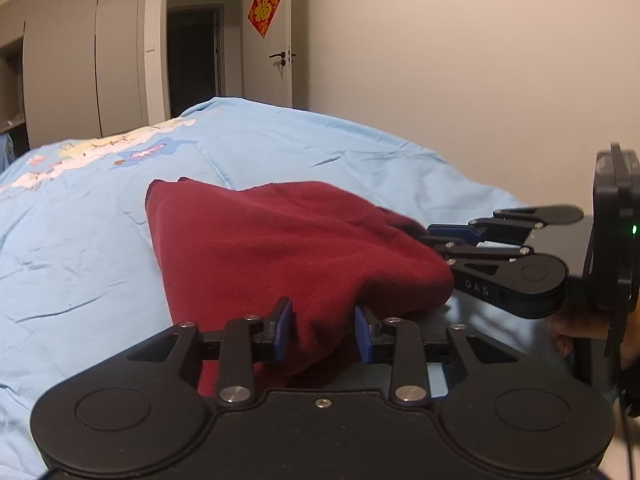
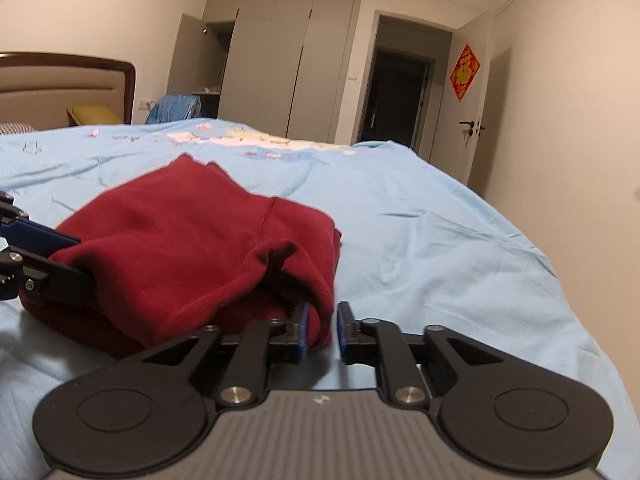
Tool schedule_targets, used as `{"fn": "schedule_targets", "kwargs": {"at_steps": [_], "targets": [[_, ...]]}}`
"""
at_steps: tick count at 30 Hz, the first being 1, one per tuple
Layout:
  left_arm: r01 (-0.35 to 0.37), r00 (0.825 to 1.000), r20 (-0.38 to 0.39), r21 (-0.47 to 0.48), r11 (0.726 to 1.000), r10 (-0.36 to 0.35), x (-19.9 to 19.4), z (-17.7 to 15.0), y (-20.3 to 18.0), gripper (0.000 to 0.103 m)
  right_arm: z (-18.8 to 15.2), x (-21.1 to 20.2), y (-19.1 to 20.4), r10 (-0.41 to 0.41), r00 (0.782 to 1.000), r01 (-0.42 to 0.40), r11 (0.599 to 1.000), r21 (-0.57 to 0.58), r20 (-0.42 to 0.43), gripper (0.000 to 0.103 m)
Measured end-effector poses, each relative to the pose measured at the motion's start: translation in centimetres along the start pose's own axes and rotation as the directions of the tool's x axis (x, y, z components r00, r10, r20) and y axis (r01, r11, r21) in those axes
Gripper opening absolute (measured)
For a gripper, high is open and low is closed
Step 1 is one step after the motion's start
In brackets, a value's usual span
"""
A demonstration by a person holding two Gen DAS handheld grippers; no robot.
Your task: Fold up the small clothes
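A dark red knit garment (image 1: 280, 248) (image 2: 180, 240) lies partly folded on a light blue bed cover (image 1: 100, 240) (image 2: 440, 240). Its near edge is doubled over. My left gripper (image 1: 322, 332) is at the near left corner, with a thick fold of the garment filling the space between its blue pads. In the right wrist view the left gripper (image 2: 84, 264) enters from the left edge. My right gripper (image 2: 322, 326) holds the near right corner in a narrow gap. From the left wrist view the right gripper (image 1: 438, 245) comes in from the right, fingertips buried in the cloth.
A person's hand (image 1: 580, 320) holds the right gripper. A plain wall (image 1: 460, 80) runs along the bed's right side. Beyond the bed are grey wardrobes (image 2: 288, 60), an open door (image 2: 472, 100), a headboard (image 2: 60, 80) and a blue cloth (image 2: 176, 108).
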State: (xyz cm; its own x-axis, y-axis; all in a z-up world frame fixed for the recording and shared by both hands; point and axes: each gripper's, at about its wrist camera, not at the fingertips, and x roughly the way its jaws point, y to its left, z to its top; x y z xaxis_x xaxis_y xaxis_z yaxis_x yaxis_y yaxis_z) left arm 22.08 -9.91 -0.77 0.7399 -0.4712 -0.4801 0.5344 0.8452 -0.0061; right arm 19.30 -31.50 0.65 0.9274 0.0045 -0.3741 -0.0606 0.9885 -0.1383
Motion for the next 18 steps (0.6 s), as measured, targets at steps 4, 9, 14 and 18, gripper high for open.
{"fn": "schedule_targets", "kwargs": {"at_steps": [4,9,14,18], "targets": [[0.059,0.997,0.051,-0.065,0.996,-0.056,-1.7,0.5,1.0,0.058,0.3,-0.9,-1.3,-0.002,1.0,0.002,0.999,0.052,0.006,0.051],[-0.011,0.993,0.111,-0.165,0.986,0.03,-2.4,1.7,3.1,0.085,1.2,-1.1,-3.3,-0.02,0.999,0.013,0.984,0.177,0.041,0.08],[-0.228,0.965,0.053,-0.306,0.924,0.256,-0.2,3.8,6.2,0.094,3.6,0.9,-4.4,-0.031,0.997,0.01,0.96,0.28,0.072,0.098],[-0.265,0.956,0.007,-0.407,0.874,0.293,2.7,4.8,9.3,0.095,5.8,4.6,-4.3,-0.04,0.998,0.025,0.95,0.312,0.042,0.103]]}}
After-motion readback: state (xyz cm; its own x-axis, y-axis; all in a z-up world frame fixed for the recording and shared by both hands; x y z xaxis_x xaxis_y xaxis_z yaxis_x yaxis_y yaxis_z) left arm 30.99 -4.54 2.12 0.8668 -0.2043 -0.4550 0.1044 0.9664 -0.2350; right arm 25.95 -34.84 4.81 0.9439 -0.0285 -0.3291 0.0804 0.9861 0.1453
